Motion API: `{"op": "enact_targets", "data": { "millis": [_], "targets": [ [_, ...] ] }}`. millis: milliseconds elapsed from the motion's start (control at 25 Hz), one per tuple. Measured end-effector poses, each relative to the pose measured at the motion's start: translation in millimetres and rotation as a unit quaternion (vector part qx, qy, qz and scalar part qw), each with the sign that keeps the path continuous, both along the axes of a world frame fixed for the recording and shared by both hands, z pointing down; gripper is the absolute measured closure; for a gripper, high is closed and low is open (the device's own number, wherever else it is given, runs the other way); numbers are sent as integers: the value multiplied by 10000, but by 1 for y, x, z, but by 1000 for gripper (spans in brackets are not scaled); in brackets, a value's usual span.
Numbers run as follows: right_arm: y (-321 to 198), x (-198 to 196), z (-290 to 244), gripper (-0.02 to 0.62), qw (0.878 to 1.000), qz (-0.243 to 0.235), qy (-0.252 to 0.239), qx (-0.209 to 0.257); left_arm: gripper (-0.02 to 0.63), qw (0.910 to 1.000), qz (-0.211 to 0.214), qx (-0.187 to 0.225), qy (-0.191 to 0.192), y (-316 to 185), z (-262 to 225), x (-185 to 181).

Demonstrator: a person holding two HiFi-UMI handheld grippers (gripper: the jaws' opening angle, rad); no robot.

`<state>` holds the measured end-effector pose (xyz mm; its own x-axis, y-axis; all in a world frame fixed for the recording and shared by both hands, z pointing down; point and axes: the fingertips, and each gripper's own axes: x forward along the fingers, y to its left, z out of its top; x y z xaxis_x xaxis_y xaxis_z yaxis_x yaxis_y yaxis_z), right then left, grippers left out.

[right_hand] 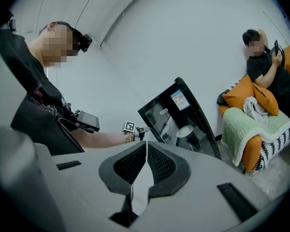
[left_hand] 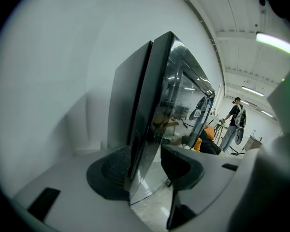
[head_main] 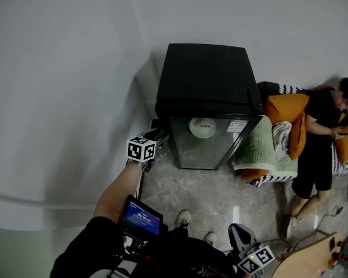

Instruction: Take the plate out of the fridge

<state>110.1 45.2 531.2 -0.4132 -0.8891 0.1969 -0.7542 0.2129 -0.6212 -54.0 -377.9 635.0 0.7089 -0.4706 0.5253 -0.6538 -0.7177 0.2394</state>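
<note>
Now left gripper [left_hand: 146, 170] jaws gape astride the fridge door [left_hand: 174, 95] (right gripper [right_hand: 146, 161] closed), plate [head_main: 202, 127] inside.

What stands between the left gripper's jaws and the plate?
The glass fridge door: in the head view the plate sits behind it; the left gripper straddles its edge, jaws open.

The fridge [head_main: 206, 80] stands at 12 o'clock, its back near the wall [head_main: 75, 68]. The plate [head_main: 202, 127] sits inside, behind the door [head_main: 211, 149]. The left gripper [left_hand: 146, 167] is at the door's 9 o'clock edge, with that edge between its parted jaws. Cushions [head_main: 285, 110] under a blanket [head_main: 261, 146] lie just beside the fridge at 3 o'clock, and a person [head_main: 319, 138] sits beyond them. The right gripper [right_hand: 146, 151] hangs at 5 o'clock, well apart from the fridge.
</note>
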Motion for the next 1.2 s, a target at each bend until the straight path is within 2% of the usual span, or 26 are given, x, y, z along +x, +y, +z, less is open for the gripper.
{"op": "enact_targets", "data": {
  "millis": [320, 400, 520, 720, 1200],
  "targets": [
    [-1, -7, 4, 591, 9997, 257, -3, -47, 428, 9974, 648, 128, -296, -4, 6, 13],
    [-1, -8, 5, 591, 9995, 309, -24, -44, 462, 9966, 722, 155, -351, -6, 7, 13],
    [-2, -10, 5, 592, 9994, 324, -21, -72, 474, 9955, 868, 116, -354, -6, 7, 13],
    [-4, -15, 6, 592, 9996, 269, 48, -104, 492, 9902, 1259, 165, -584, -6, 8, 14],
    [3, -17, 3, 592, 9995, 292, 42, -59, 502, 9890, 1324, -1, -656, -4, 8, 12]
  ]
}}
